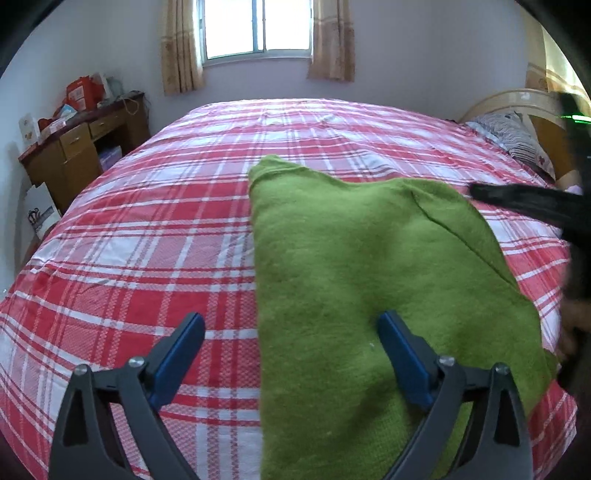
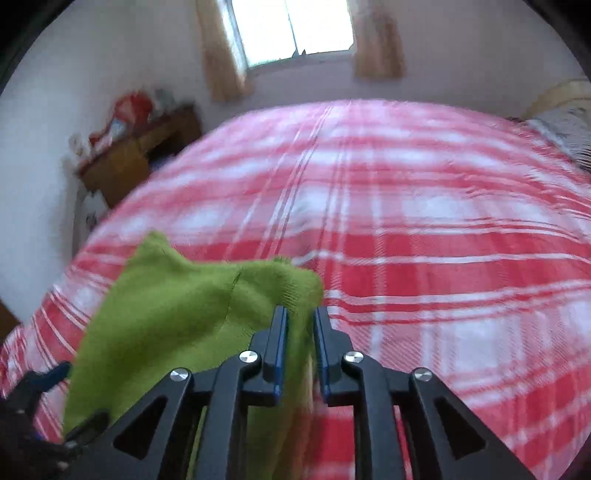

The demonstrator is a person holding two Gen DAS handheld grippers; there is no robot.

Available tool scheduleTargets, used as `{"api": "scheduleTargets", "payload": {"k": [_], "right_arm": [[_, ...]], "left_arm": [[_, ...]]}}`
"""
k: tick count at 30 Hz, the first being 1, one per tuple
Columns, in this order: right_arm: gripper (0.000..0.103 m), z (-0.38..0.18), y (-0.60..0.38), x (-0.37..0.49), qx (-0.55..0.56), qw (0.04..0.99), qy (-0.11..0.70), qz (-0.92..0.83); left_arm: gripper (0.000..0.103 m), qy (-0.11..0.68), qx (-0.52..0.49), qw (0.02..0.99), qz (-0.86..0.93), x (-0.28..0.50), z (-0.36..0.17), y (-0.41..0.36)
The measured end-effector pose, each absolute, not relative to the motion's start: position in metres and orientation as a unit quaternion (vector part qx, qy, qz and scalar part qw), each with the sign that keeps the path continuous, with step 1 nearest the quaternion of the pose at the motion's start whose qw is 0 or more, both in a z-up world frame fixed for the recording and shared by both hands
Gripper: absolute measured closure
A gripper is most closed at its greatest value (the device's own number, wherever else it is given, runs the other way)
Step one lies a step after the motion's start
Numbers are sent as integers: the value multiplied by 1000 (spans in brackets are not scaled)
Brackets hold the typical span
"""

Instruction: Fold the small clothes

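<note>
Sweater: green knit, lying on the plaid bed, one side lifted.
Right hand-held gripper: pinching the sweater's edge, probably to carry it over for a fold.
Left hand-held gripper: spread wide, holding nothing, hovering over the near edge.

The garment lies on the bed, the table at ten o'clock, the window at twelve, the pillow at two.
</note>
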State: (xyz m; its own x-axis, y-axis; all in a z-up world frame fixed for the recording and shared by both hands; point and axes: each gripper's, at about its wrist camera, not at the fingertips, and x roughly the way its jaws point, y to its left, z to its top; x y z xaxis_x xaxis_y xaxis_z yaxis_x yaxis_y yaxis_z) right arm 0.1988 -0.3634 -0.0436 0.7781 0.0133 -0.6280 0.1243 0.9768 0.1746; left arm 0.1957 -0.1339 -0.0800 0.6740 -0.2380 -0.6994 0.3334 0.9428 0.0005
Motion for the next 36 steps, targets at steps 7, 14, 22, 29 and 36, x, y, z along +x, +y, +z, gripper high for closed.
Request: {"api": "scheduleTargets", "payload": {"k": [7, 14, 22, 29, 36], "right_arm": [[88, -53, -316, 118, 94, 923, 373, 29], [65, -95, -325, 87, 183, 906, 382, -4], [64, -79, -347, 84, 253, 895, 366, 25], [54, -67, -376, 108, 313, 891, 328, 3], [54, -87, -370, 155, 286, 888, 360, -3]], "left_arm": [[6, 363, 96, 916, -144, 189, -75, -139], [6, 367, 110, 912, -146, 182, -69, -135], [6, 349, 51, 919, -177, 188, -38, -103], [7, 372, -33, 905, -202, 240, -38, -105], [9, 449, -87, 861, -223, 267, -89, -119]]}}
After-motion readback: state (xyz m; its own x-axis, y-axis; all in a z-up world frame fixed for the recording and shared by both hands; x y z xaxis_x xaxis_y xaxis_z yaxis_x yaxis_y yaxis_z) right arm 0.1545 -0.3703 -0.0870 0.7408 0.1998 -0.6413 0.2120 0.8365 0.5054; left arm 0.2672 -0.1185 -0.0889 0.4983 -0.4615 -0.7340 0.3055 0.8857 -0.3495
